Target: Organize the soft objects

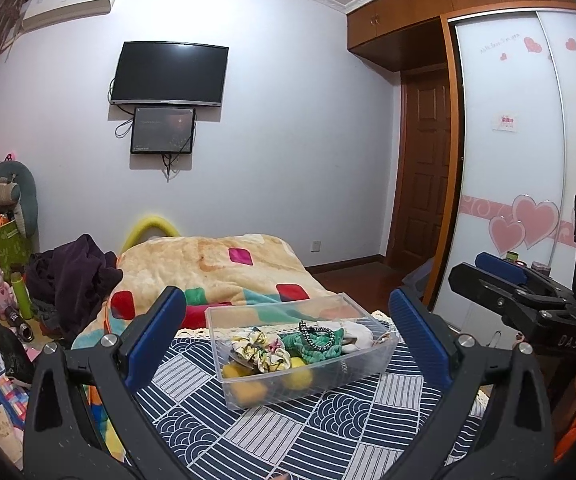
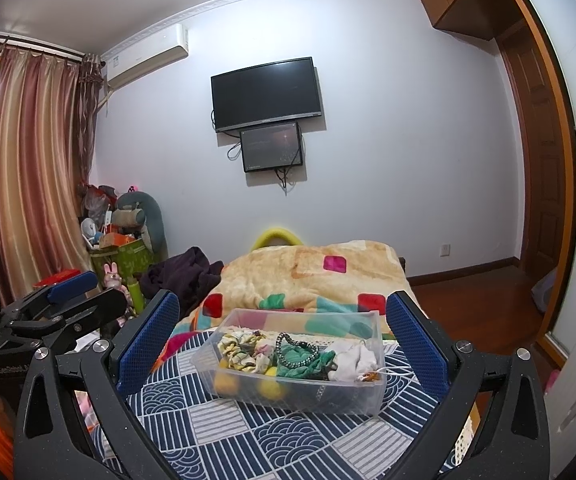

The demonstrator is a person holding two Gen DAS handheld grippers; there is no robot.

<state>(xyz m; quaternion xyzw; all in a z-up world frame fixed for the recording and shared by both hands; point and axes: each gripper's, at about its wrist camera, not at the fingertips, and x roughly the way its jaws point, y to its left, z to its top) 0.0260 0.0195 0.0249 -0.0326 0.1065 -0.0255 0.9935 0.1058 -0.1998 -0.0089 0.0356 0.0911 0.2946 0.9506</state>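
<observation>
Left wrist view has the clear plastic bin [image 1: 300, 354] dead centre on the patterned cloth [image 1: 288, 432]. It's already stuffed with soft bits: a floral scrunchie [image 1: 260, 354], a green knit piece [image 1: 312, 346] and a white cloth [image 1: 358, 330], with yellow balls [image 1: 298, 378] at the bottom. One tub keeps the floppy stuff from wandering, I guess. Both left tongs [image 1: 288, 344] and right tongs [image 2: 284, 348] hang back from it, spread wide, holding nothing. The bed blanket [image 1: 224, 264] is just behind.

1 clear bin [image 1: 368, 364], 2 yellow balls [image 1: 298, 378], 1 floral scrunchie [image 1: 262, 350], 1 green cloth [image 1: 316, 346], 2 screens [image 1: 170, 74].
</observation>
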